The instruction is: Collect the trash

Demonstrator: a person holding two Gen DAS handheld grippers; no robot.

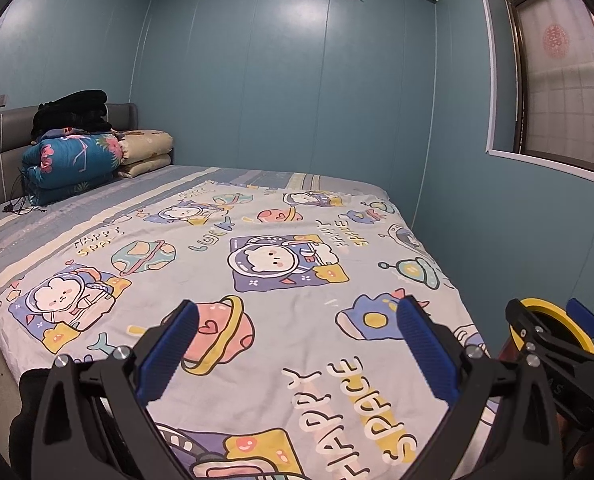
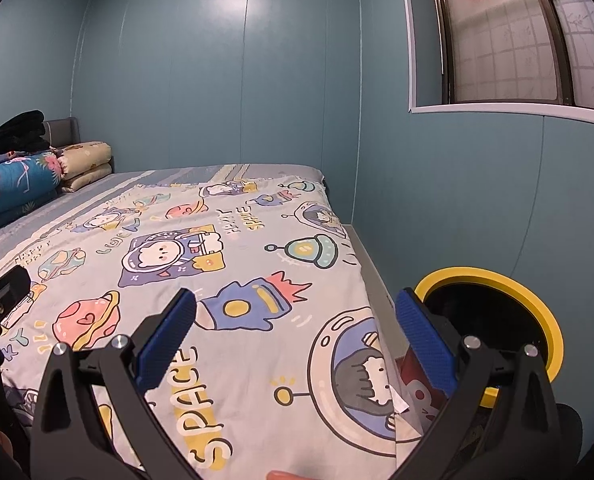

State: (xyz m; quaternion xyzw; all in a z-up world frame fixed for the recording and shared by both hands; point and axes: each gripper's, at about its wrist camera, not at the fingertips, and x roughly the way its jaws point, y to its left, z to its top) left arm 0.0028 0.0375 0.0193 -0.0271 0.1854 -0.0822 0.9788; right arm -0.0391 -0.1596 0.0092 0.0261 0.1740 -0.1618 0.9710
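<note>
A yellow-rimmed trash bin [image 2: 497, 316] with a dark inside stands on the floor beside the bed's right edge, behind my right gripper's right finger. It also shows in the left wrist view [image 1: 553, 324]. A red and white wrapper-like item [image 2: 417, 388] lies between the bed and the bin. My left gripper [image 1: 297, 352] is open and empty over the cartoon-print bed cover [image 1: 257, 280]. My right gripper [image 2: 297, 352] is open and empty over the cover's right edge [image 2: 257, 280]. No trash shows on the bed.
Folded quilts [image 1: 73, 164] and dark clothes [image 1: 73, 112] are stacked by the grey headboard [image 1: 1, 152] at the far left. Blue walls close the far and right sides. A window [image 2: 517, 32] is at the upper right. The right gripper [image 1: 557, 344] shows in the left view.
</note>
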